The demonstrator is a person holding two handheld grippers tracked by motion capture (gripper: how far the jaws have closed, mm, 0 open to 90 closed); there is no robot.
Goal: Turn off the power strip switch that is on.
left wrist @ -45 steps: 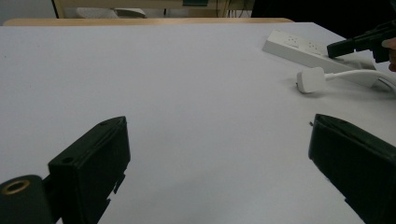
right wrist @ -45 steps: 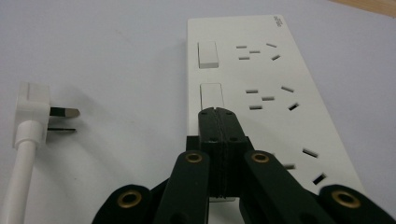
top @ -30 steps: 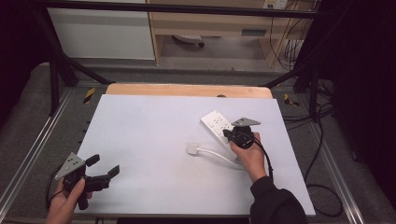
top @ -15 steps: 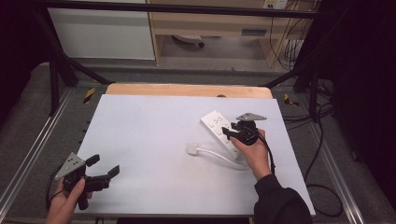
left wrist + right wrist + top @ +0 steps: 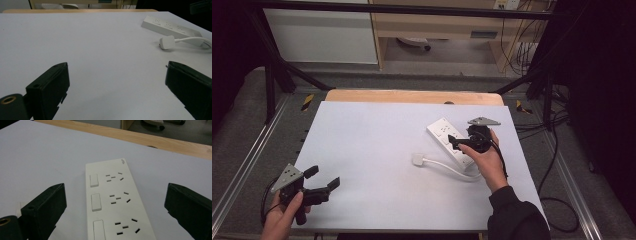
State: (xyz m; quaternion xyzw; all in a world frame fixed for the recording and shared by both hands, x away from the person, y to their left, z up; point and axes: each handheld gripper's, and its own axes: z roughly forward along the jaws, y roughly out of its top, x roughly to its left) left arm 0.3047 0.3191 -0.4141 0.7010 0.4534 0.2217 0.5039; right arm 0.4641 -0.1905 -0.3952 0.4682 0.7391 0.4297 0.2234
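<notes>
- Resting at the near left corner of the counter (image 5: 377, 150), the left tool (image 5: 323, 177) is held in a hand (image 5: 282, 220) that wraps its grip from below, with the grey plate on top tilted toward the counter's left edge.
- Its jaws stand spread with nothing between them, and they point across the counter toward the far right.
- Ahead of this tool and well apart from it, off to its right, lie a white plug (image 5: 167, 42) and the white power strip (image 5: 172, 27); the left gripper view shows the plug's cord running back alongside the strip.
- The plug (image 5: 418, 159) lies on the bare counter just beside the strip, on its near left side, and the cord curves from it under the right hand (image 5: 486, 162).
- The right tool (image 5: 453, 142) hangs above the middle of the power strip (image 5: 447, 132), with the forearm coming in from the near right edge and the wrist bent so that the jaws point left and down.
- Its jaws have just been opening and now stand spread wide; the strip lies below and between them, untouched by either pad.
- The right gripper view shows what the high view cannot: the strip's three rocker switches (image 5: 94, 180) in a row on the tool's left, each with a socket beside it.
- That view also shows the strip running straight away from the tool toward the wooden far edge (image 5: 160, 141) of the counter.
</notes>
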